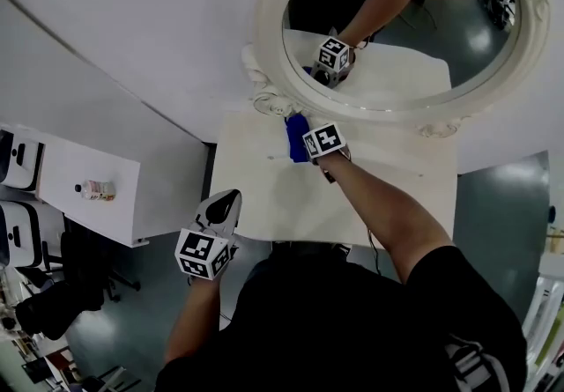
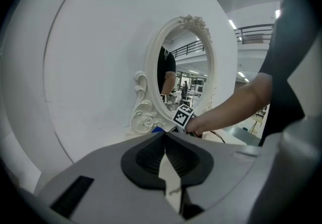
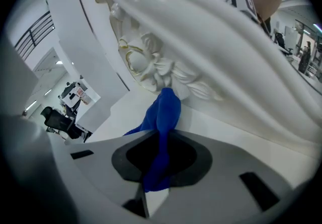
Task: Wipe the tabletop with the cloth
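A blue cloth (image 1: 295, 131) lies bunched at the back left of the small cream tabletop (image 1: 388, 196), right under the mirror's frame. My right gripper (image 1: 300, 140) is shut on the blue cloth (image 3: 162, 117), whose free end touches the carved base of the frame. My left gripper (image 1: 226, 203) is held off the table's front left corner, jaws shut with nothing between them. In the left gripper view the left gripper (image 2: 164, 136) points toward the mirror and the right hand.
A large oval mirror (image 1: 401, 20) in an ornate white frame (image 2: 143, 117) stands on the table against the white wall. A white side desk (image 1: 84, 192) with a small bottle (image 1: 95, 190) stands left. A dark office chair (image 1: 53, 302) is below it.
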Motion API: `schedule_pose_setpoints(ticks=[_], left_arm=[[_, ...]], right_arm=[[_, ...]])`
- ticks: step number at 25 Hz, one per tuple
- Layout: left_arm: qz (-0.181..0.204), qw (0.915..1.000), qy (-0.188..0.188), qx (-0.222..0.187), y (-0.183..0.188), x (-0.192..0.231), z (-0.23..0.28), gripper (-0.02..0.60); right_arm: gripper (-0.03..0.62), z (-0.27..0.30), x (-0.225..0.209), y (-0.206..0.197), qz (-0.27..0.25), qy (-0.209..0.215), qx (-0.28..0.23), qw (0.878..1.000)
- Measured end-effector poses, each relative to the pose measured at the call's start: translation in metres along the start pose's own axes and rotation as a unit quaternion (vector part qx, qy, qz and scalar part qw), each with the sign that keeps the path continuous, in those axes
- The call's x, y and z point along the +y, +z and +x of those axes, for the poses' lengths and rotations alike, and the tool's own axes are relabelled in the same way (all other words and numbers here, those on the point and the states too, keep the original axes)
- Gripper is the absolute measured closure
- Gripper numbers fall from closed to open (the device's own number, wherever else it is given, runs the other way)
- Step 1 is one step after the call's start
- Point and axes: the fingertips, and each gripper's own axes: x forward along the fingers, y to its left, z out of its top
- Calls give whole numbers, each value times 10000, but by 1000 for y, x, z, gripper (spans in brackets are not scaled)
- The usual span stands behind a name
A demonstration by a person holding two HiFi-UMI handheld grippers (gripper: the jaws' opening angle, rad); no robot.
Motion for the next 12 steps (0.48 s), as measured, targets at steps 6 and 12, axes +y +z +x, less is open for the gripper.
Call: schedule_pose_setpoints(ticks=[6, 12], left_arm=[[168, 9991, -382, 37, 11, -37, 32, 571], [328, 9966, -756, 49, 23, -75, 63, 571]], right_arm=[[546, -41, -69, -31, 403, -371, -94, 9985], [546, -85, -135, -68, 727, -799, -147, 9940]])
